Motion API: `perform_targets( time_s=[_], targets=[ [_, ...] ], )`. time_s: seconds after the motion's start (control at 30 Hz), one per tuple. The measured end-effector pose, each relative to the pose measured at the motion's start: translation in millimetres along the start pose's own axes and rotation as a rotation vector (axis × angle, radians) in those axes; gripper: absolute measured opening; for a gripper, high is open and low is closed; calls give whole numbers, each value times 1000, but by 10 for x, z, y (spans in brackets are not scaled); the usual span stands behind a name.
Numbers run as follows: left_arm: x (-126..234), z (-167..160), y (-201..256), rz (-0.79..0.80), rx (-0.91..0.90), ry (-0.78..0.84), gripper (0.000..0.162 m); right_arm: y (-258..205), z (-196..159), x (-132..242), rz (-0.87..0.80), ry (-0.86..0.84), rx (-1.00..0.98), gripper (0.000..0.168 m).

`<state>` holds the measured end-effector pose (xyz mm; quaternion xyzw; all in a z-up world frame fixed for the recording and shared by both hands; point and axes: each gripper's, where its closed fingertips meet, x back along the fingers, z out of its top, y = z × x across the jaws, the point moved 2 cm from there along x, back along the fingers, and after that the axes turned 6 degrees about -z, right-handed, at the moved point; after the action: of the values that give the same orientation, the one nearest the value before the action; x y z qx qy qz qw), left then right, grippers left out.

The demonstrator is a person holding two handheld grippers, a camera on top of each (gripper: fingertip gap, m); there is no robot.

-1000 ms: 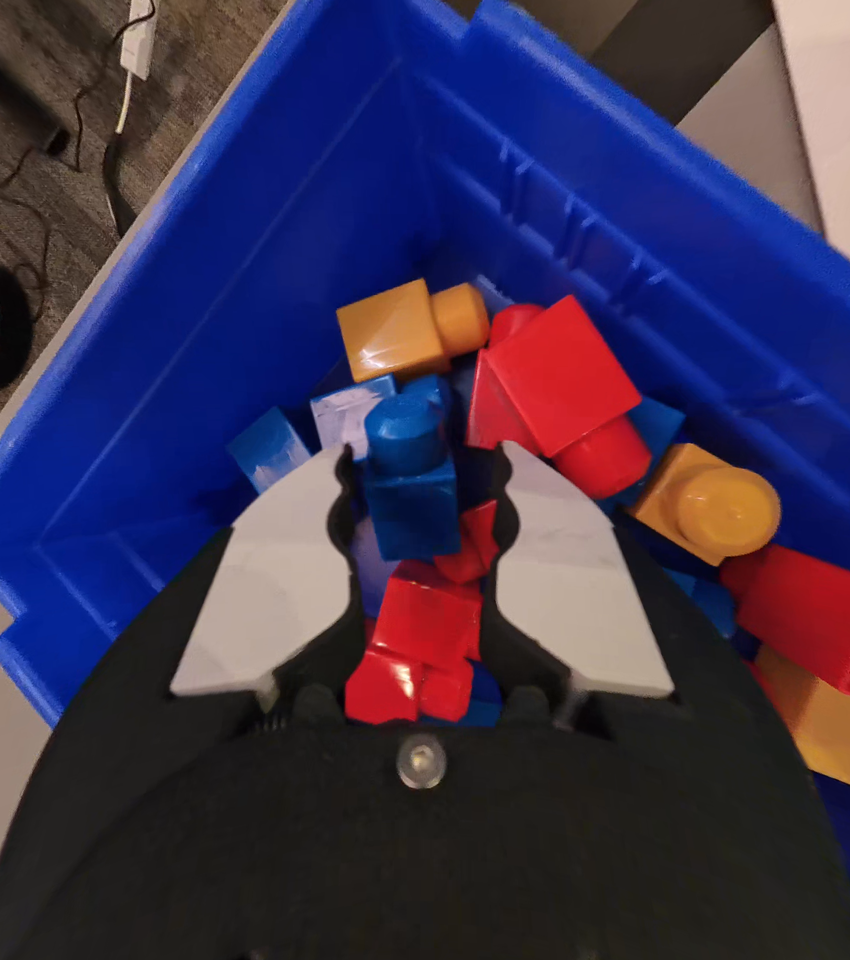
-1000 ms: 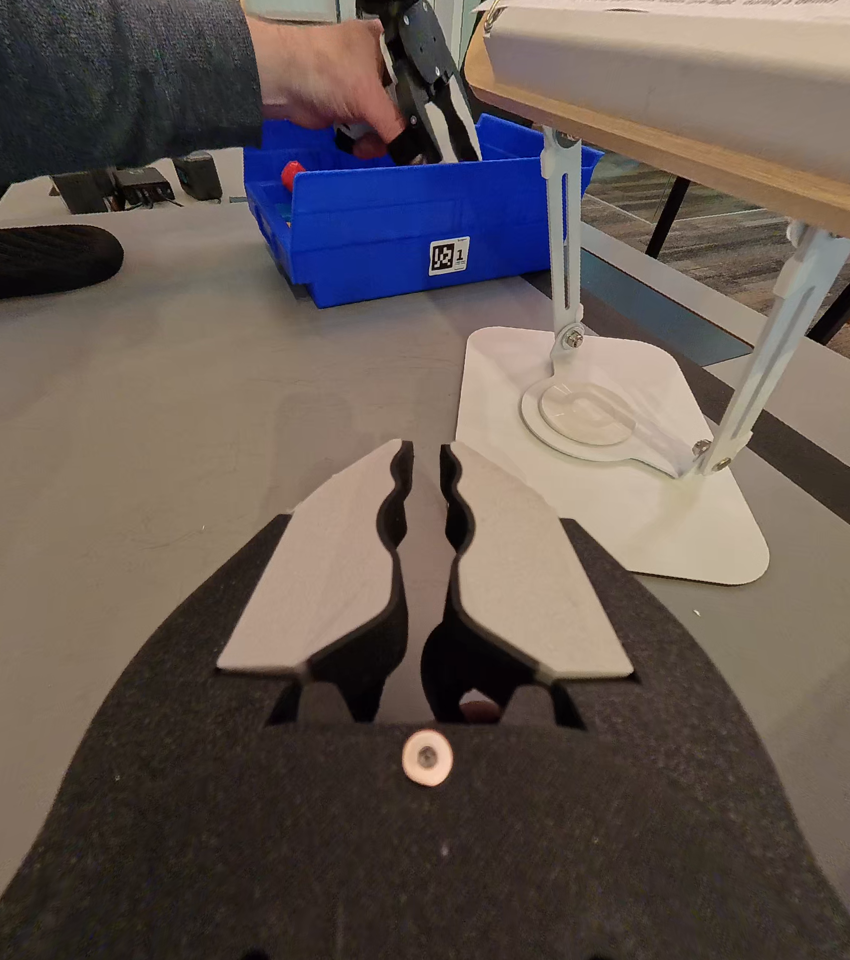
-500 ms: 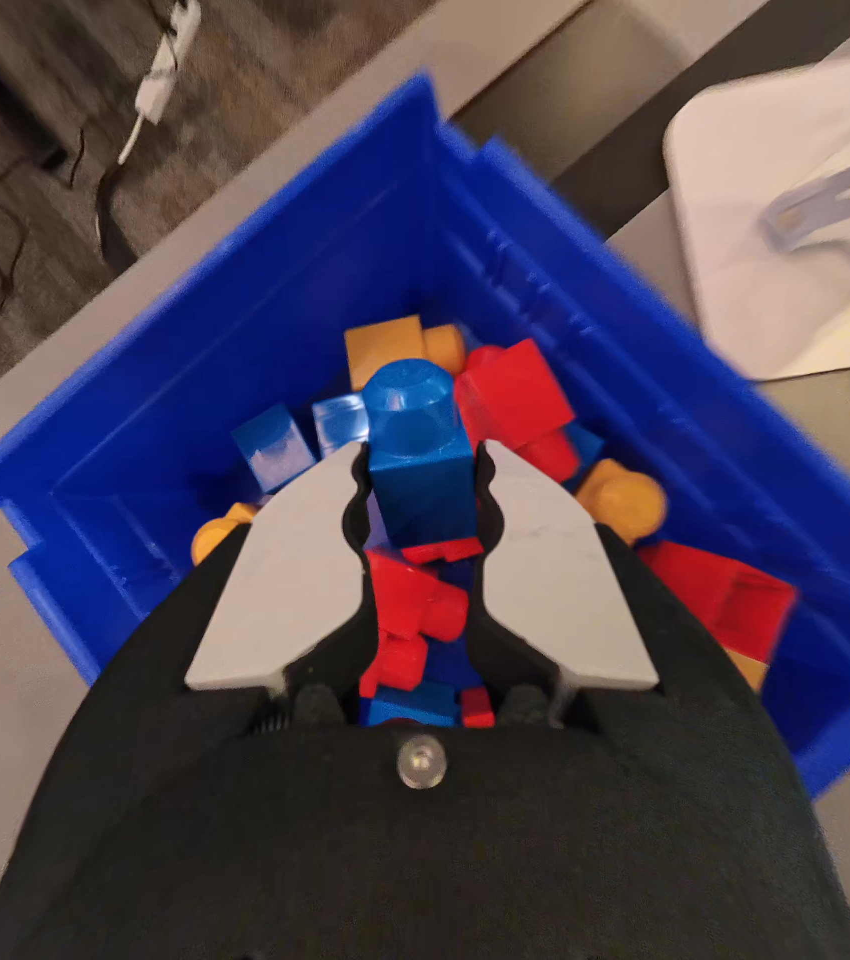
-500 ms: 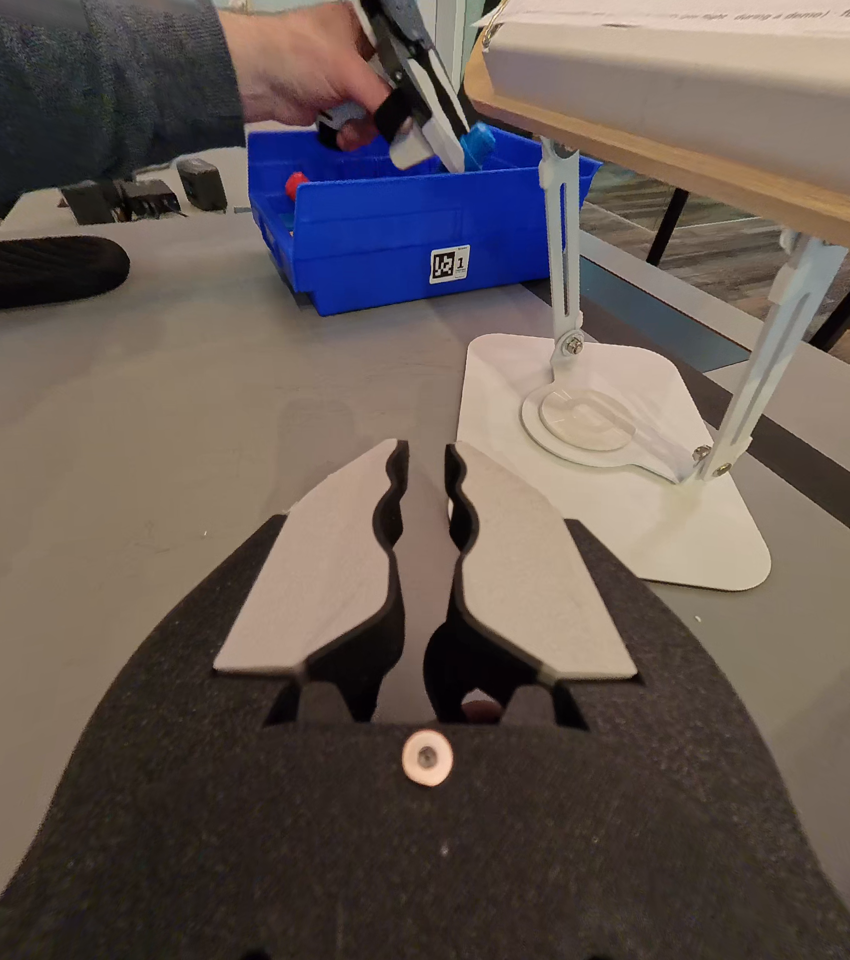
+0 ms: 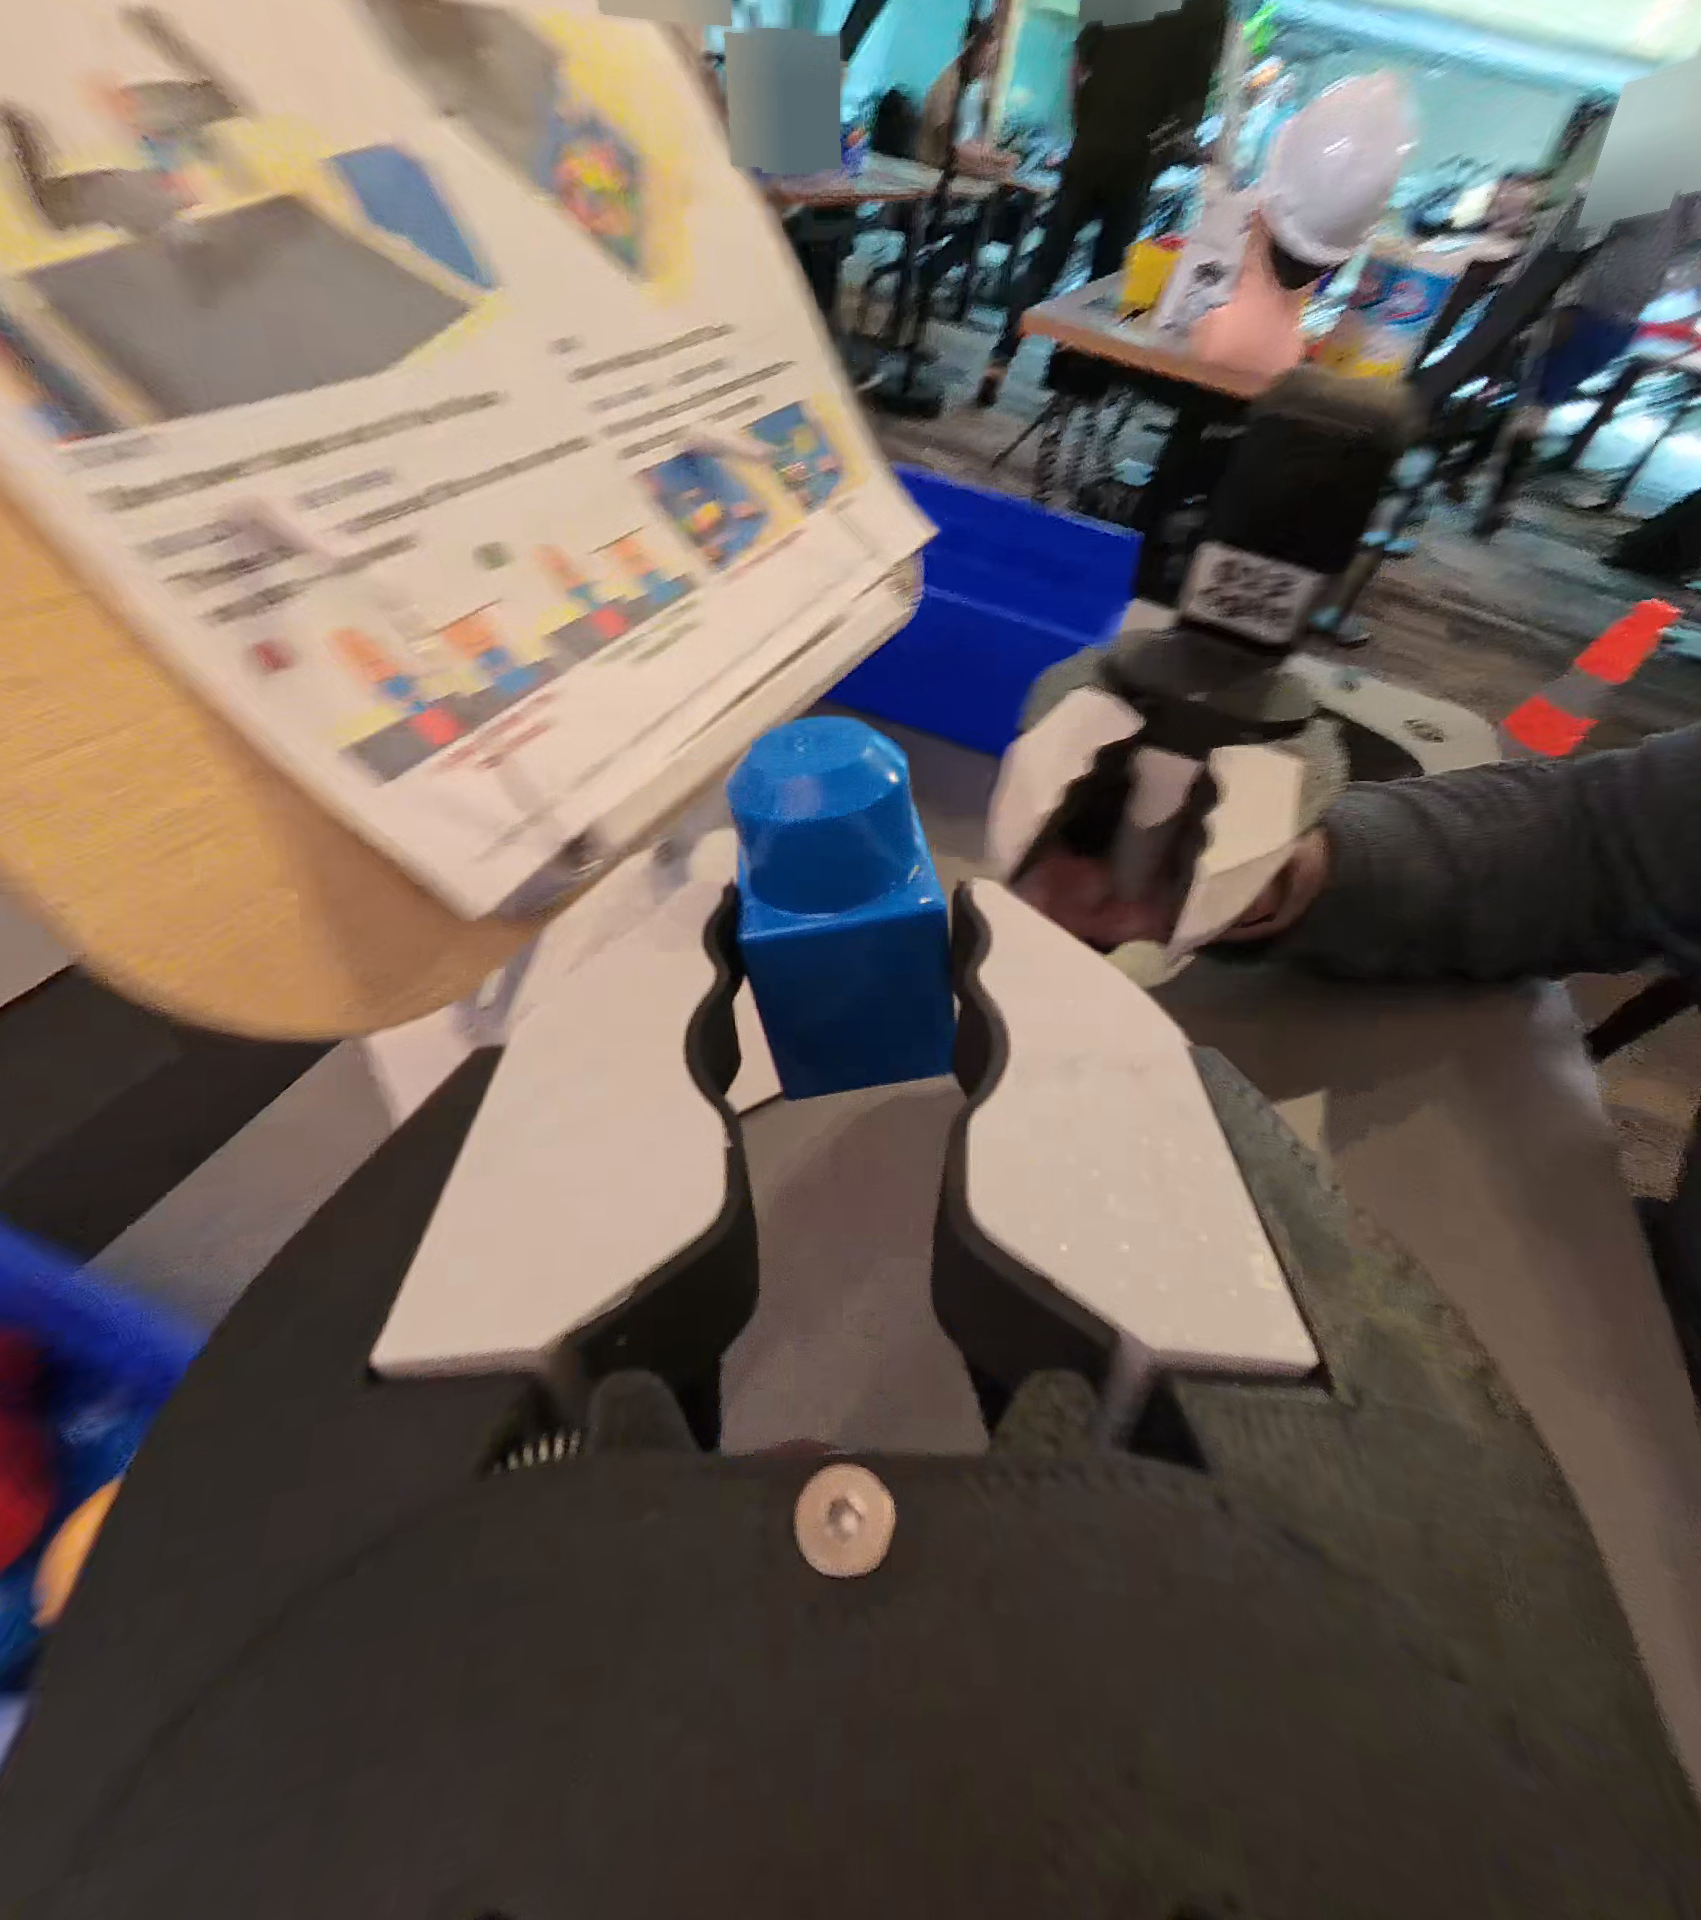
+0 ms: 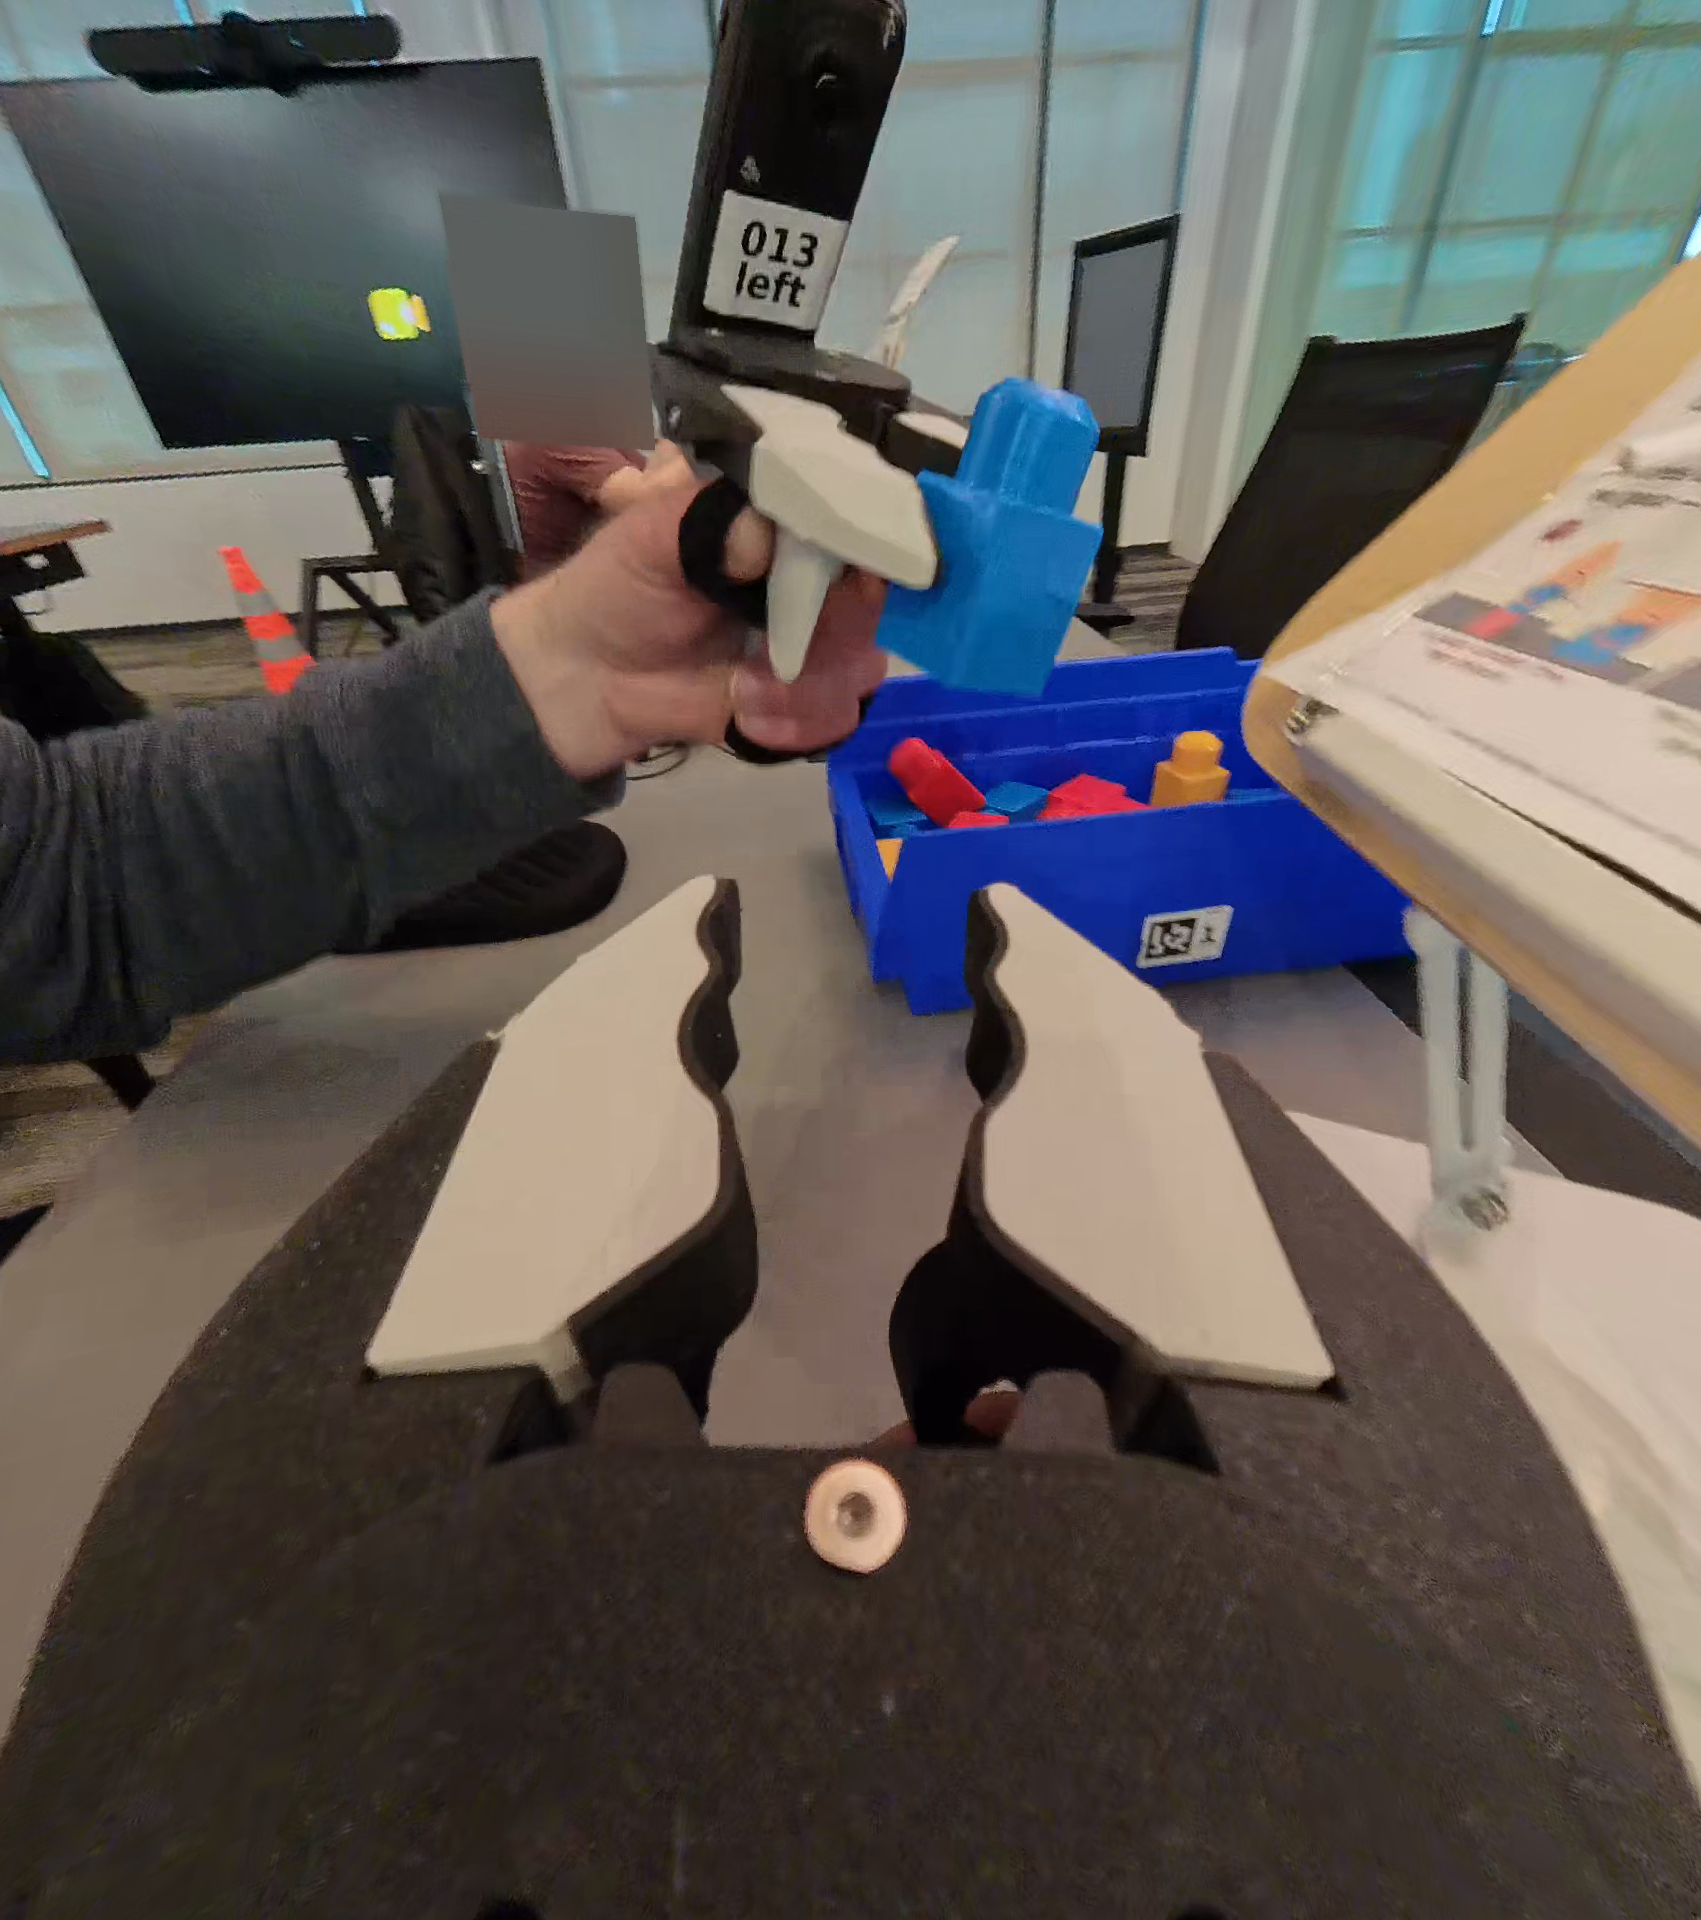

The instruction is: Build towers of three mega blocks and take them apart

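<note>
My left gripper [image 5: 844, 914] is shut on a blue mega block [image 5: 841, 966], stud pointing away, held in the air above the grey table. In the right wrist view the left gripper [image 6: 929, 545] and its blue block [image 6: 1002, 561] hang above the blue bin [image 6: 1116, 904], held by a hand. The bin holds red [image 6: 929, 779], orange [image 6: 1189, 769] and blue blocks. My right gripper [image 6: 851, 904] is open and empty, above the table and facing the left gripper. It shows farther off in the left wrist view [image 5: 1152, 821].
A tilted wooden board with an instruction sheet [image 6: 1552, 675] stands on a white base [image 6: 1604, 1351] at the right, close to both grippers. A black pad [image 6: 513, 883] lies on the table. A second blue bin [image 5: 991, 613] sits behind. An orange cone [image 6: 264, 623] stands on the floor. The gap from one gripper's tips to the other's is roughly 9 cm.
My left gripper has lifted the blue block out of the bin and swung it up toward the right gripper. My right gripper has risen and its jaws have opened wider.
</note>
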<state>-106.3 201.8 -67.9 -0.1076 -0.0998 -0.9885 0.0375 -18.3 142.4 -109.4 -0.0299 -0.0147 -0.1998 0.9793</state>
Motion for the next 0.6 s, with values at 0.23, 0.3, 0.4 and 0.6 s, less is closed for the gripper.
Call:
perform_targets(
  time_s=[0.23,0.3,0.4,0.6],
  targets=[
    [-522,15,409,-154,-63,-12,37,3,92,-122,84,-31,-74,47],
    [-573,37,472,-199,-71,-3,36,6,91,-90,108,-31,-80,42],
    [-602,48,505,-227,-94,-10,36,19,105,-56,126,-24,-91,43],
    [-693,-4,554,-292,-84,6,36,88,129,-20,112,-5,-106,45]
  ],
)
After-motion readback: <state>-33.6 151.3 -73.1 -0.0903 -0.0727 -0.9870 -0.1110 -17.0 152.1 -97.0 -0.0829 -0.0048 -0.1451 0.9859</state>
